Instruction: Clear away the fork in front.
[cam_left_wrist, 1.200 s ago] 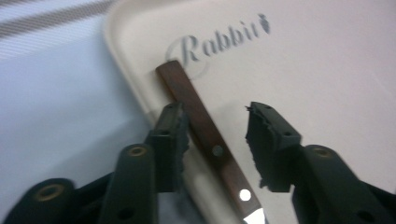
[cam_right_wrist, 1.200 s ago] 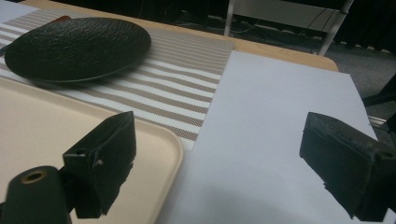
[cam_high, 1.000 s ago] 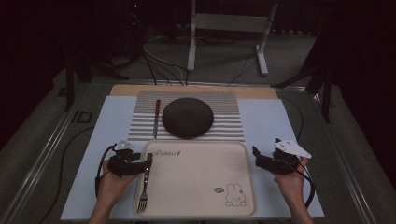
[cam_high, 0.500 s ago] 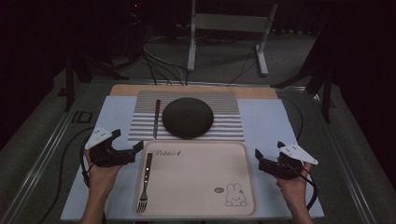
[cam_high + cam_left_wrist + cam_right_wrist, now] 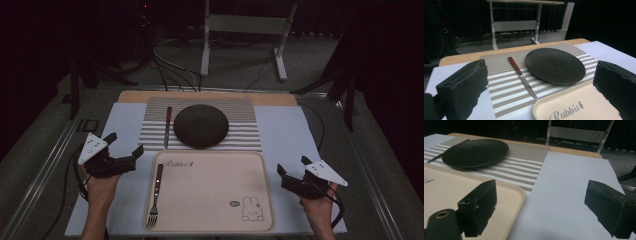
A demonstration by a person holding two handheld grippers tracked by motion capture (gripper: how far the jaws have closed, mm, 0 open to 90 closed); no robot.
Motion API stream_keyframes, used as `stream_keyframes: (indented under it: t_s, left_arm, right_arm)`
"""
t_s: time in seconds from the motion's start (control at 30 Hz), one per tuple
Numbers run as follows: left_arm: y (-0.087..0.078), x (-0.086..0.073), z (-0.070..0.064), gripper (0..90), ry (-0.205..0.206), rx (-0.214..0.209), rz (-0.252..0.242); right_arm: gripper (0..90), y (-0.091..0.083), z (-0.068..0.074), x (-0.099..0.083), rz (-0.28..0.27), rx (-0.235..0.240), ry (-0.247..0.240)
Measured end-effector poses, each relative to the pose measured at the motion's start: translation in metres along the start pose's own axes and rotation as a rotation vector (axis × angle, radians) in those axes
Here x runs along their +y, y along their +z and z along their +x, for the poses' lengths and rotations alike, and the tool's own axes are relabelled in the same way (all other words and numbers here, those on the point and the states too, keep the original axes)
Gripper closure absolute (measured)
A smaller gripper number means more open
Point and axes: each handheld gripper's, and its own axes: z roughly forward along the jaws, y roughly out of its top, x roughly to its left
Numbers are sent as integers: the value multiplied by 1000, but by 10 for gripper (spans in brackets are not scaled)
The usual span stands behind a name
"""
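Bare white table cover (image 5: 285, 135) right of striped placemat (image 5: 245, 125): open lane, no objects. Same on left strip between left gripper (image 5: 122, 150) and placemat edge. Beige tray (image 5: 215, 200) centre-front, mostly bare; fork (image 5: 155, 195) lies along its left side. Black plate (image 5: 201, 125) sits mid-placemat, just beyond tray's far rim. Knife (image 5: 167, 127) just left of plate, narrow gap between. Right gripper (image 5: 292, 167) beside tray's right rim, jaws apart, nothing between.
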Motion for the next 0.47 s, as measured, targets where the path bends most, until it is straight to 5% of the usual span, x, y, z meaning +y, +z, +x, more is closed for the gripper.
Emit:
stream_keyframes:
  t_s: [0.47]
  left_arm:
    - [-4, -11, 15, 2, -17, 51, 5]
  right_arm:
    - [109, -6, -1, -9, -21, -33, -12]
